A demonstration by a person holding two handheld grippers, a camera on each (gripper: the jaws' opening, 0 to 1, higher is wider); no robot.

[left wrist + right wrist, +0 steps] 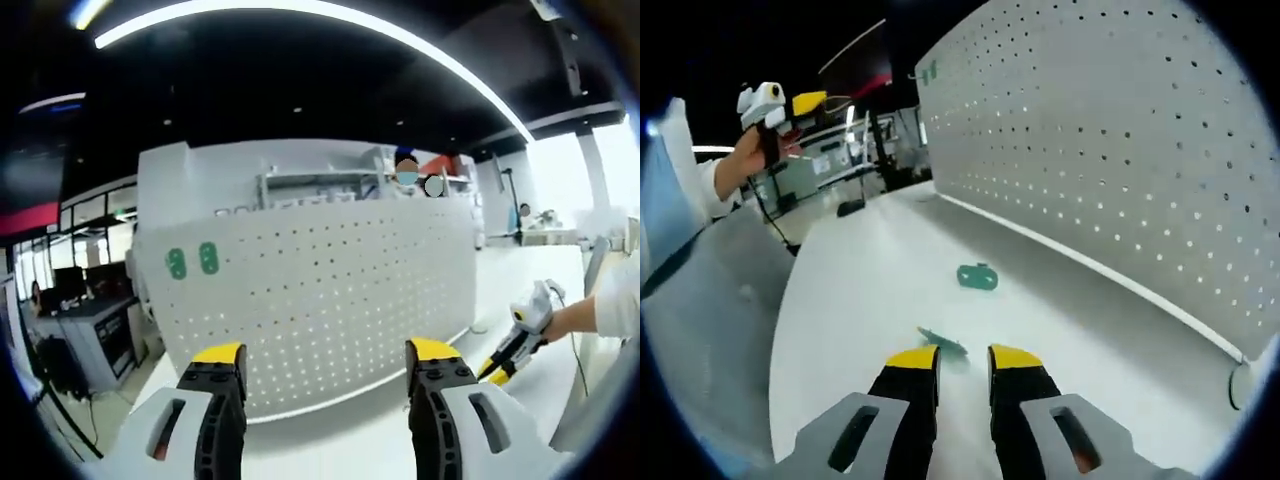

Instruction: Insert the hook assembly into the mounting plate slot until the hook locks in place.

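The pegboard is the biggest thing before me: a white perforated panel standing upright along the far edge of the desk. In the left gripper view it faces me squarely, and two green pieces sit side by side on its upper left part. In the right gripper view the same pegboard runs away along the desk's far edge, with the green pieces tiny at its distant end.

My left hand-held gripper is raised in front of the pegboard, its jaws spread wide with nothing between them. In the right gripper view I see it held high over the far end of the desk.

My right hand-held gripper hangs low over the desk with its jaws drawn narrow, and nothing sits in the gap. In the left gripper view it points down at the desk near the right end.

A green plate lies flat mid-desk, near the pegboard's foot. The green hook lies just ahead of my right jaw tips, apart from the plate; I cannot tell whether the jaw touches it.
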